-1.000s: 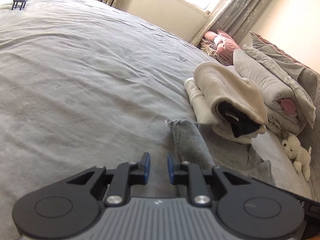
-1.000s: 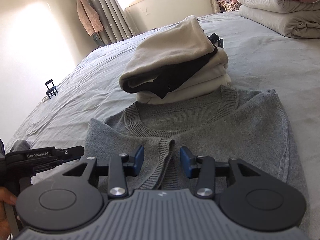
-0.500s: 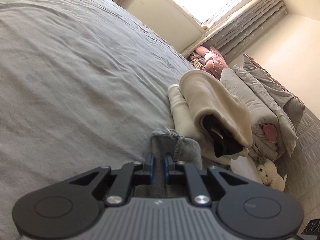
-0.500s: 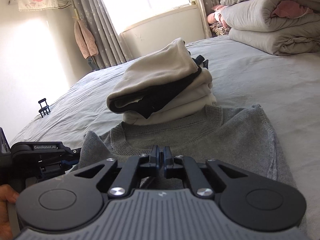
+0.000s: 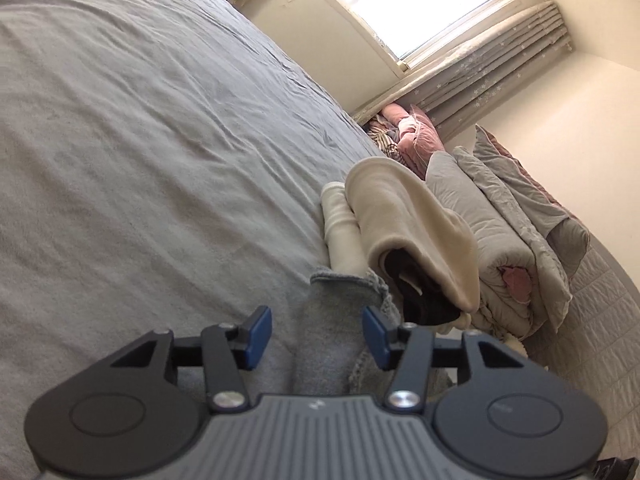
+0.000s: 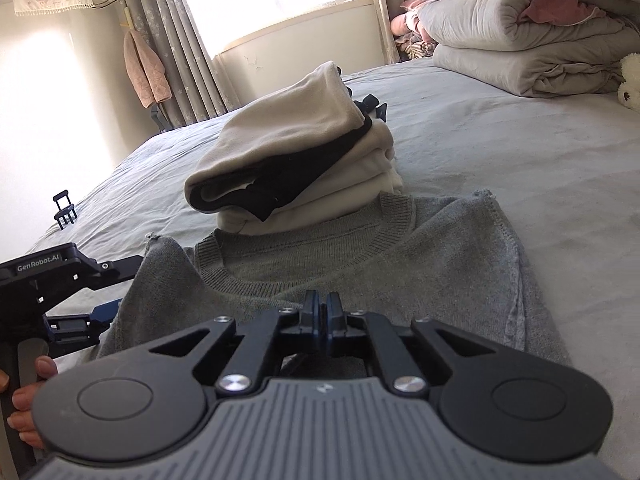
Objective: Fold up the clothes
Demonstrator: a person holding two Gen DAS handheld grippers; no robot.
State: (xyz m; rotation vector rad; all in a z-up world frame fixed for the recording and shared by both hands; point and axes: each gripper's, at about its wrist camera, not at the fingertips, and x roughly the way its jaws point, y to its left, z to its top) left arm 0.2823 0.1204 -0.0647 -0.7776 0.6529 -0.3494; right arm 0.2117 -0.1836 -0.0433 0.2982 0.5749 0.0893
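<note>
Grey knitted sweater (image 6: 420, 264) flat on grey-sheeted bed (image 6: 540, 152), collar against stack of folded cream and black clothes (image 6: 296, 160). Right gripper (image 6: 323, 314): jaws pressed together, pinching sweater's middle. Left gripper (image 5: 316, 336): jaws just opening, spread, raised sweater edge between, untouched.

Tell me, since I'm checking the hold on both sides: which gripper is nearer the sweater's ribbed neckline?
Right. The right gripper, shut on the grey sweater, sits just below the neckline's middle. The left gripper, jaws just opened, straddles the raised left edge, farther out.

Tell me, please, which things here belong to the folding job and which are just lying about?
Job: grey sweater; folded stack; left gripper; right gripper.
Lying about: duvets; plush toy; pink cloth on the curtain; small black stand.
</note>
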